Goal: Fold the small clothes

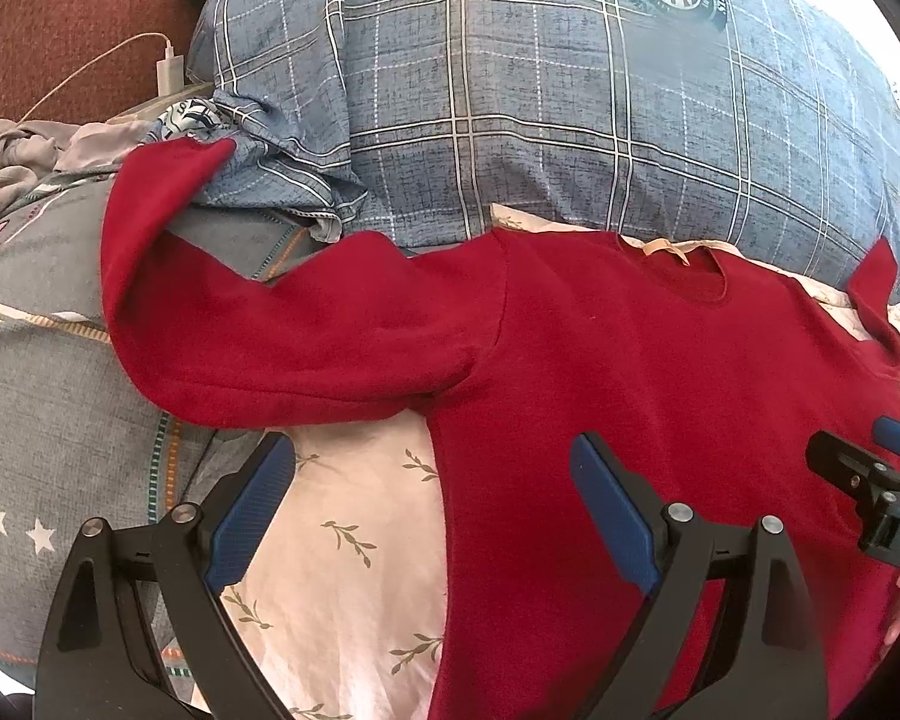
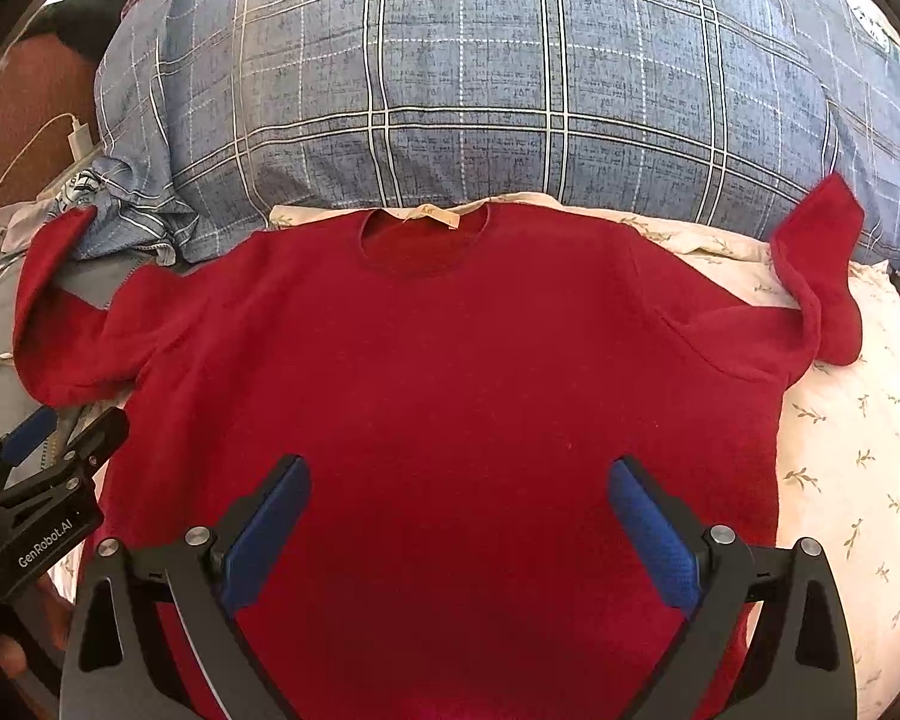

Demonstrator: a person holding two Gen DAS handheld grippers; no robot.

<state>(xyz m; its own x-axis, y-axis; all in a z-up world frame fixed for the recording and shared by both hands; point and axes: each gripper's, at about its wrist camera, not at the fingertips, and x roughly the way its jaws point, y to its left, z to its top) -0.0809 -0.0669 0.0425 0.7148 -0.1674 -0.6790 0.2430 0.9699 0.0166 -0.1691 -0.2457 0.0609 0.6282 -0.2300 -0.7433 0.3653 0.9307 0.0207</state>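
A red long-sleeved sweater (image 2: 450, 360) lies flat, front up, on a white leaf-print sheet (image 2: 858, 450), its neck with a cream label (image 2: 432, 213) pointing away from me. Its left sleeve (image 1: 222, 330) stretches out and bends up at the cuff against the bedding. Its right sleeve (image 2: 822, 276) is folded upward. My left gripper (image 1: 432, 468) hovers open over the sweater's left edge below the armpit. My right gripper (image 2: 459, 486) is open above the lower middle of the body, nothing between its blue pads. Each gripper shows at the edge of the other's view: the right gripper (image 1: 864, 456), the left gripper (image 2: 60, 444).
A big blue plaid pillow (image 2: 480, 90) lies right behind the sweater. Grey star-print bedding (image 1: 42, 390) and a crumpled grey garment (image 1: 12, 162) are on the left. A white charger with its cable (image 1: 171, 66) rests on a brown surface at far left.
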